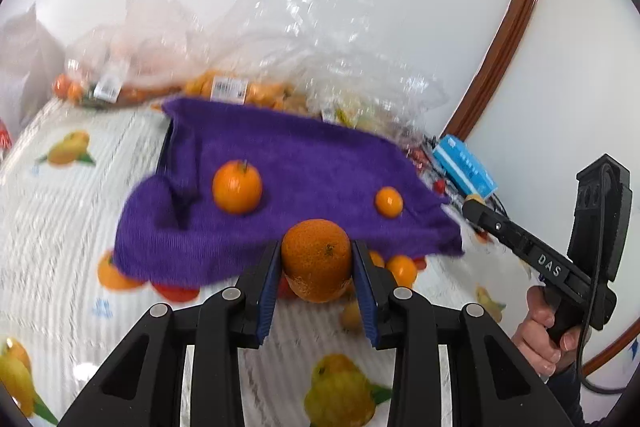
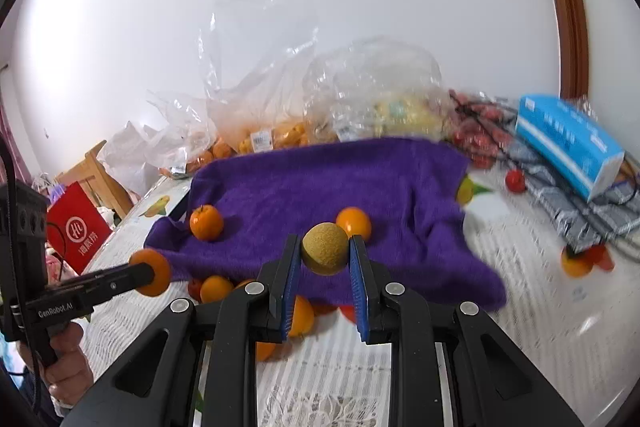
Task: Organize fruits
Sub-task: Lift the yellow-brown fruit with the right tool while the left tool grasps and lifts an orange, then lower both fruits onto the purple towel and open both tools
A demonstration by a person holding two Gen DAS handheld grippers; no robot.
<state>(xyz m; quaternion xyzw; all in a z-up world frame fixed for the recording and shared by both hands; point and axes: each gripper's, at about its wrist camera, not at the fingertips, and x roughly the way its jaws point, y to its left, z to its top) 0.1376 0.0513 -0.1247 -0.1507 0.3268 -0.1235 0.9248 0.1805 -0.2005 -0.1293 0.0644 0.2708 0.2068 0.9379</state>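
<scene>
1. The table (image 2: 540, 291) wears a white ribbed cover printed with fruit; a white wall stands behind it, with brown wooden trim curving down the right of both frames.
2. A fuzzy purple towel (image 1: 304, 163) spreads across mid-frame. Crinkled clear plastic bags (image 2: 280, 99) of fruit pile up behind it, and a blue tissue box (image 2: 568, 143) lies at the right of the right wrist view.
3. The left tool (image 1: 316, 259) grips a dimpled orange (image 1: 316, 259) between its blue ribbed pads, bottom centre of the left wrist view, in front of the towel's near edge.
4. The right tool (image 2: 325, 254) clamps a small round yellow-brown fruit (image 2: 325, 254) with a rough, speckled skin, centre of its view.
5. Two smooth tangerines (image 1: 237, 187) sit loose on the towel beyond the tools; more small oranges (image 2: 216, 289) lie by the towel's near edge.
</scene>
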